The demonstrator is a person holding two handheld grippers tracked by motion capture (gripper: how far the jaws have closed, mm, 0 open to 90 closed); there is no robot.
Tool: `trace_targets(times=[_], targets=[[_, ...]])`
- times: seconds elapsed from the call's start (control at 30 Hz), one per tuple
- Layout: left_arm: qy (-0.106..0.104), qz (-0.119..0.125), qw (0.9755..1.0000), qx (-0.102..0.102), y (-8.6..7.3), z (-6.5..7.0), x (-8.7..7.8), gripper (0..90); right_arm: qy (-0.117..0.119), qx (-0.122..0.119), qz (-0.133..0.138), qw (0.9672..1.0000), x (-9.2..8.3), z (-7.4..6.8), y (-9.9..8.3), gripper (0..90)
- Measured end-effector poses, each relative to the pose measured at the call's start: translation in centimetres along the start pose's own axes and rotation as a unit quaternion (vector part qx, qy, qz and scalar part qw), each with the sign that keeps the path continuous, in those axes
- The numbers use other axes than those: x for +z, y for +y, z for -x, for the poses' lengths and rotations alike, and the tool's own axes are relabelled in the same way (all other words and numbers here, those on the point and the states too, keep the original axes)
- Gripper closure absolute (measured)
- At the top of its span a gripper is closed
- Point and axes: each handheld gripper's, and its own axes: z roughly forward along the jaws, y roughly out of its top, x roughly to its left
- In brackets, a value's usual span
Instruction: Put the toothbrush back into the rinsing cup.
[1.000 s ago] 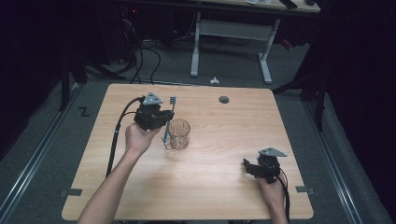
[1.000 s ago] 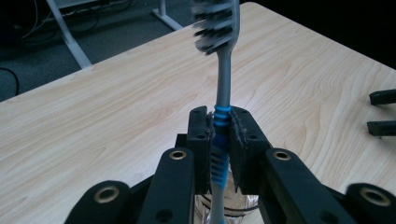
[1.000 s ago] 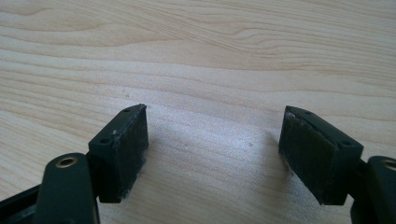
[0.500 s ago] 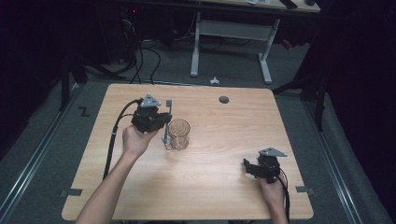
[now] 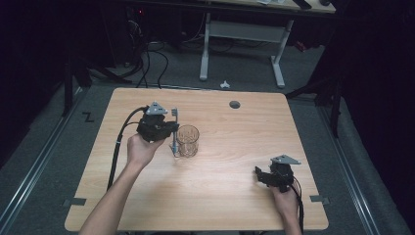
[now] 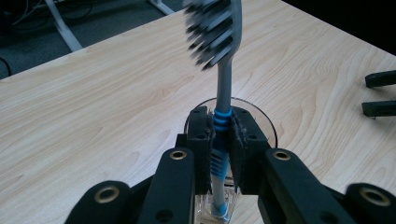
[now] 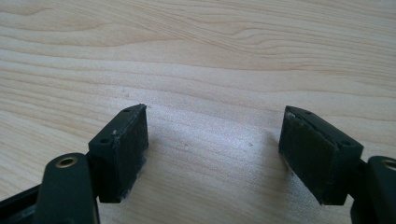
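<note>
My left gripper (image 5: 172,131) (image 6: 220,140) is shut on a grey and blue toothbrush (image 5: 174,128) (image 6: 223,98), held upright with its bristle head on top. The brush stands just left of a clear glass cup (image 5: 188,140) (image 6: 268,128) on the wooden table (image 5: 225,191); in the left gripper view the cup lies right behind the jaws. My right gripper (image 5: 262,175) (image 7: 215,156) rests on the table at the front right, open, with bare wood between its pads.
A round grommet hole (image 5: 235,104) sits near the table's far edge. In the left gripper view the right gripper's two black fingers (image 6: 379,93) show at the right edge. A desk frame (image 5: 240,49) and cables (image 5: 147,63) stand on the floor beyond.
The left hand has shifted slightly with the toothbrush, staying beside the cup. The right gripper has not moved.
</note>
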Motion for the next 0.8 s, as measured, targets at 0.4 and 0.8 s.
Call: trace_targets(times=[0.4,0.8], targets=[[-0.001,-0.006,1.0,-0.003,-0.7,-0.1,0.3,79.6,0.0,0.0,0.0,1.0,0.0,0.0,0.0,24.2],[0.001,-0.013,0.9999,-0.001,-1.2,0.1,0.8,79.6,0.0,0.0,0.0,1.0,0.0,0.0,0.0,24.2]])
